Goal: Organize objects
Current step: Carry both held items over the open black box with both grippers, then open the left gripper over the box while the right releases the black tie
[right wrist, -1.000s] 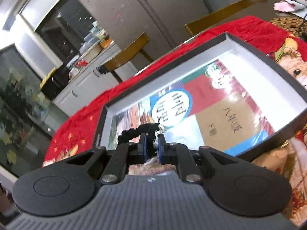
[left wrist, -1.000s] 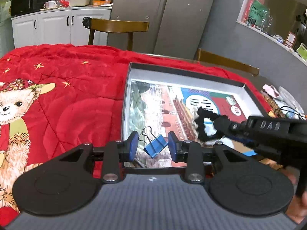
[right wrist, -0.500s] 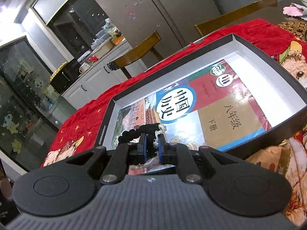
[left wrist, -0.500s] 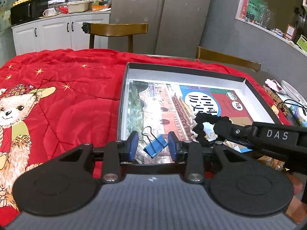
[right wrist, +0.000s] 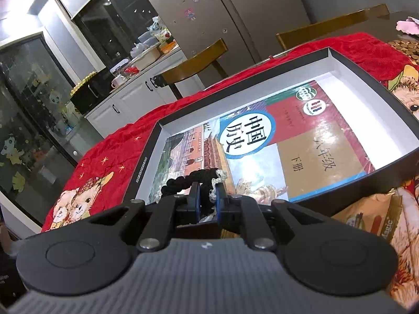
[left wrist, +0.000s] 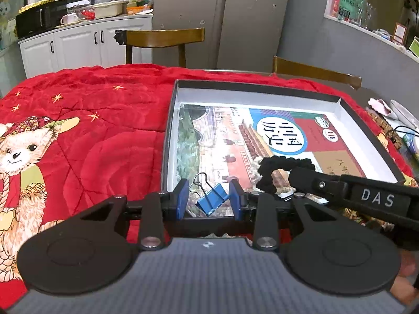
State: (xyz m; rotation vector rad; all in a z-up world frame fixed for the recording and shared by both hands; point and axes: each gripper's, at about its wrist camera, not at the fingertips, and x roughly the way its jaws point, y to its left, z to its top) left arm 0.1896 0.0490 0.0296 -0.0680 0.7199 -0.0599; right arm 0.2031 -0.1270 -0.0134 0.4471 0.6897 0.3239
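A shallow black box (left wrist: 169,133) with a white inside lies on the red blanket and holds a colourful textbook (left wrist: 262,141). A blue binder clip (left wrist: 212,200) lies on the book at the box's near left corner. My left gripper (left wrist: 209,201) is open, one finger on each side of the clip, not touching it. My right gripper (right wrist: 208,198) is partly open around a black scrunchie (right wrist: 191,180) with a cream trim, just over the box's near edge; the fingers look slack on it. The scrunchie (left wrist: 277,168) and the right gripper also show in the left wrist view.
The red blanket (left wrist: 91,130) with bear prints covers the table. Two wooden chairs (left wrist: 162,39) stand behind it. Snack packets (right wrist: 371,217) lie right of the box. Small items and a cable (left wrist: 398,130) sit at the table's right edge.
The right gripper's fingers have parted from tightly shut on the scrunchie to a wider gap. Both grippers have lowered slightly toward the box. The clip has not moved.
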